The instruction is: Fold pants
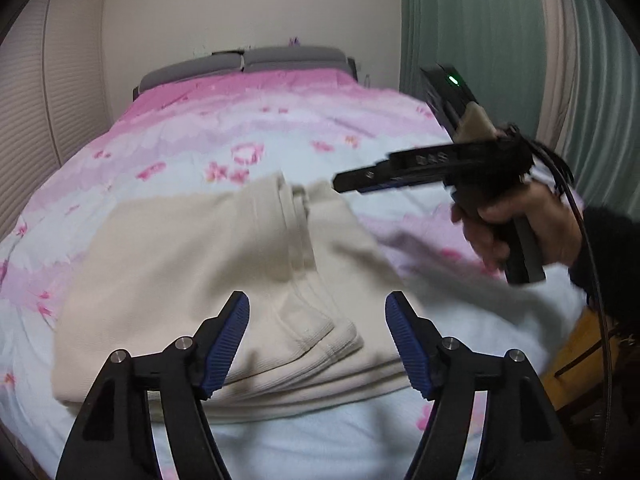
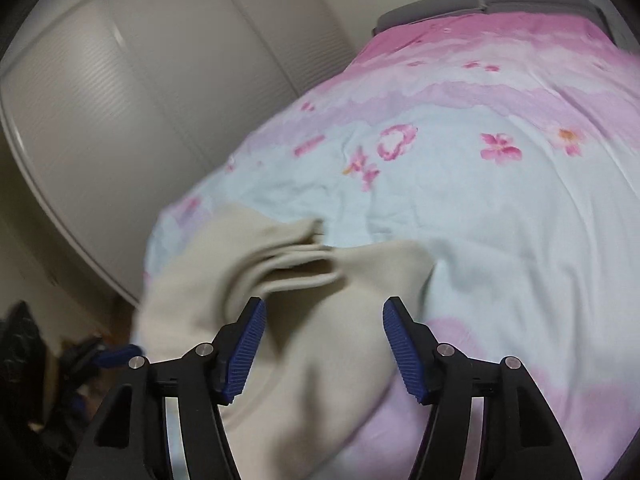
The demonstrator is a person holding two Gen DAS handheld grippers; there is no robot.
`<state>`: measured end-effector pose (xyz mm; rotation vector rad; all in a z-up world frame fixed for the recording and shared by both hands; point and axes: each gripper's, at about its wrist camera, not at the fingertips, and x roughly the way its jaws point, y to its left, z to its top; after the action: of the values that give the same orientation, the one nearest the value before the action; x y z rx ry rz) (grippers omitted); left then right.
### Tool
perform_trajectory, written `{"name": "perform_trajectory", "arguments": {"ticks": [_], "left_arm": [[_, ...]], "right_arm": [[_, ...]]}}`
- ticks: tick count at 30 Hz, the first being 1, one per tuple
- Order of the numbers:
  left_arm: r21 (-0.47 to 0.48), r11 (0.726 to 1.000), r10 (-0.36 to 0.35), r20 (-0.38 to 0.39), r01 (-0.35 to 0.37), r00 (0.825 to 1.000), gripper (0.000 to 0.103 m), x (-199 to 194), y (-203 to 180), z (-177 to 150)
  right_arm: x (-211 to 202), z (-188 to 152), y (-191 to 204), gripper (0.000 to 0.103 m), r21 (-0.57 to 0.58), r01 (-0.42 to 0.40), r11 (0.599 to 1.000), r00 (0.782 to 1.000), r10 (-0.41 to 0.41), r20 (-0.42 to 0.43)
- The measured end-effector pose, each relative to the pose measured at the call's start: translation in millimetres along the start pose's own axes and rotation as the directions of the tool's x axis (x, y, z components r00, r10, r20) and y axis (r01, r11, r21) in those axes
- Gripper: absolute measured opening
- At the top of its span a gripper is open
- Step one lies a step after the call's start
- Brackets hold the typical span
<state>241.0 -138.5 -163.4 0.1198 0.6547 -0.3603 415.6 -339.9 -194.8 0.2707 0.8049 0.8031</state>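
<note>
Cream pants (image 1: 192, 264) lie folded in a stacked rectangle on the pink and pale blue floral bedspread (image 1: 248, 128). They also show in the right wrist view (image 2: 304, 328). My left gripper (image 1: 318, 344) is open and empty, just above the near folded edge of the pants. My right gripper (image 2: 324, 344) is open and empty above the pants' right part. In the left wrist view the right gripper (image 1: 352, 182) is held in a hand at the right, above the pants' far right corner, and blurred by motion.
A grey headboard (image 1: 280, 60) stands at the far end of the bed. Green curtains (image 1: 480, 40) hang at the right, white louvred closet doors (image 2: 120, 120) at the left. A wooden piece (image 1: 580, 344) stands by the bed's right edge.
</note>
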Motion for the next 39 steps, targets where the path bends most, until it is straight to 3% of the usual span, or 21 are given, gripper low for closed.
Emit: {"name": "perform_trajectory", "arguments": {"ticks": [1, 3, 5, 9, 14, 15, 16, 17, 18, 21, 27, 31, 35, 37, 39], "left_arm": [[-0.007, 1.000, -0.005, 0.013, 0.006, 1.000, 0.074, -9, 4, 2], [-0.027, 1.000, -0.004, 0.040, 0.005, 0.999, 0.082, -23, 19, 5], [-0.057, 0.998, 0.004, 0.056, -0.001, 0.998, 0.086, -31, 39, 6], [-0.089, 0.993, 0.080, 0.046, -0.076, 0.996, 0.086, -34, 85, 2], [-0.182, 0.972, 0.150, -0.006, -0.149, 0.989, 0.086, -33, 139, -5], [-0.198, 0.967, 0.163, -0.012, -0.162, 0.987, 0.086, -34, 147, -5], [-0.208, 0.964, 0.167, -0.009, -0.165, 0.986, 0.086, -36, 153, -5], [-0.214, 0.962, 0.171, -0.006, -0.168, 0.985, 0.086, -36, 157, -5], [-0.218, 0.961, 0.174, 0.002, -0.170, 0.985, 0.086, -37, 160, -5], [-0.219, 0.962, 0.167, 0.014, -0.160, 0.986, 0.086, -38, 164, -3], [-0.219, 0.969, 0.119, 0.018, -0.113, 0.993, 0.086, -25, 163, -2], [-0.244, 0.967, 0.073, 0.006, -0.069, 0.997, 0.086, -4, 166, -4], [-0.304, 0.950, 0.058, -0.039, -0.067, 0.998, 0.086, 9, 184, -8], [-0.305, 0.949, 0.071, -0.029, -0.076, 0.997, 0.086, 4, 191, -9], [-0.291, 0.952, 0.089, -0.025, -0.093, 0.996, 0.086, -2, 197, -10]], "right_arm": [[-7, -5, 8, 0.065, 0.029, -0.025, 0.999, 0.999, 0.024, 0.024], [-12, -14, 25, 0.079, 0.070, -0.050, 0.996, 0.998, 0.047, 0.053], [-4, -23, 38, 0.084, 0.106, -0.058, 0.993, 0.997, 0.052, 0.057], [33, -36, 48, 0.085, 0.157, 0.000, 0.988, 1.000, -0.001, 0.009], [79, -28, 32, 0.085, 0.289, -0.040, 0.956, 0.999, 0.041, 0.004], [90, -26, 34, 0.081, 0.285, -0.047, 0.957, 0.998, 0.054, -0.016], [100, -25, 37, 0.071, 0.284, -0.059, 0.957, 0.996, 0.073, -0.041], [103, -26, 39, 0.036, 0.291, -0.062, 0.955, 0.994, 0.086, -0.071], [110, -27, 39, 0.018, 0.310, -0.051, 0.949, 0.988, 0.093, -0.120], [99, -29, 47, 0.016, 0.301, -0.016, 0.953, 0.991, 0.055, -0.119], [53, -30, 58, 0.016, 0.320, 0.082, 0.944, 0.996, -0.065, -0.063], [84, -39, 43, 0.018, 0.340, 0.175, 0.924, 0.981, -0.133, -0.144], [87, -43, 40, 0.033, 0.372, 0.183, 0.910, 0.982, -0.149, -0.118], [76, -45, 44, 0.049, 0.364, 0.236, 0.901, 0.971, -0.209, -0.112], [59, -53, 51, 0.054, 0.371, 0.276, 0.886, 0.961, -0.263, -0.088]]}}
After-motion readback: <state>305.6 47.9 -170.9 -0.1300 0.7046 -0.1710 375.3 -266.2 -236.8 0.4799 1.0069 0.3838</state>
